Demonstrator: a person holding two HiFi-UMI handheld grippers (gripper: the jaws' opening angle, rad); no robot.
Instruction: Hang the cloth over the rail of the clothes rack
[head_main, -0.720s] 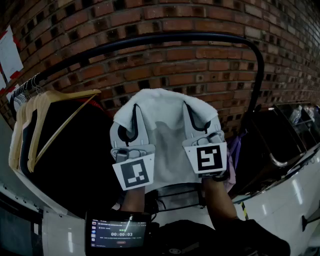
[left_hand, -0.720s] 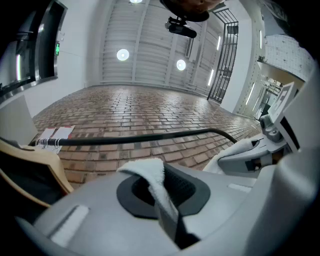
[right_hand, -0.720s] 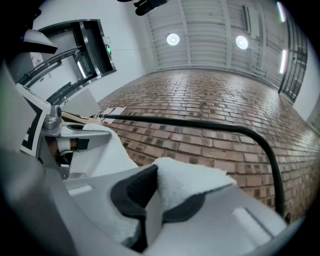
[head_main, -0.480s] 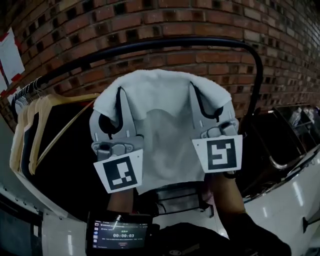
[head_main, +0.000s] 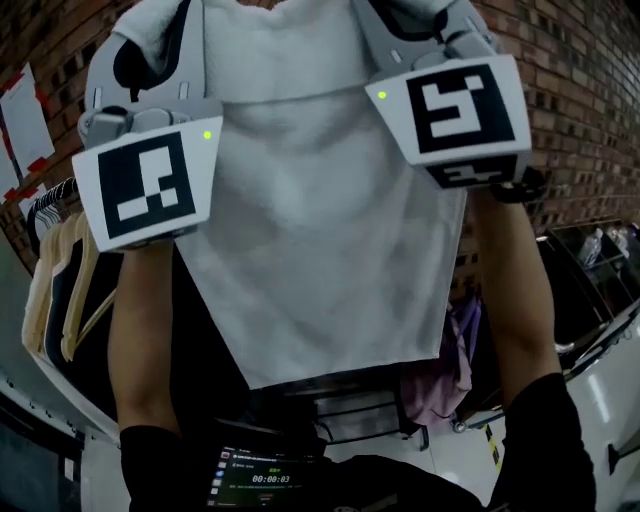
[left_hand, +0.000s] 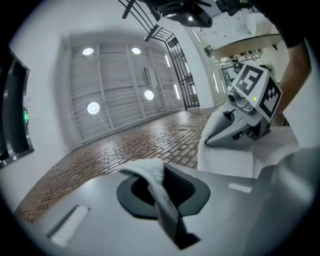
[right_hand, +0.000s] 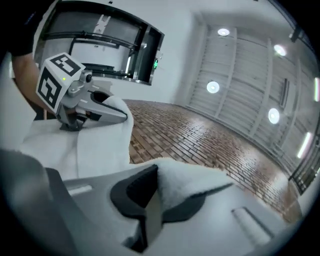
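A white cloth (head_main: 320, 250) hangs spread between my two grippers, held high in front of the brick wall. In the left gripper view my left gripper (left_hand: 162, 200) is shut on one top corner of the cloth (left_hand: 150, 175). My right gripper (right_hand: 151, 200) is shut on the other top corner of the cloth (right_hand: 192, 182). In the head view their marker cubes, left (head_main: 150, 185) and right (head_main: 460, 105), fill the top of the picture. The cloth's lower edge hangs free. The rack's rail is hidden behind the cloth and the grippers.
Wooden hangers with dark garments (head_main: 60, 290) hang at the left end of the rack. A purple garment (head_main: 440, 375) hangs low on the right. The brick wall (head_main: 585, 90) is close behind. A small screen (head_main: 265, 480) sits at the bottom edge.
Both grippers have risen with the cloth and moved apart, closer to the head camera. The cloth now covers the rail, which showed above it before.
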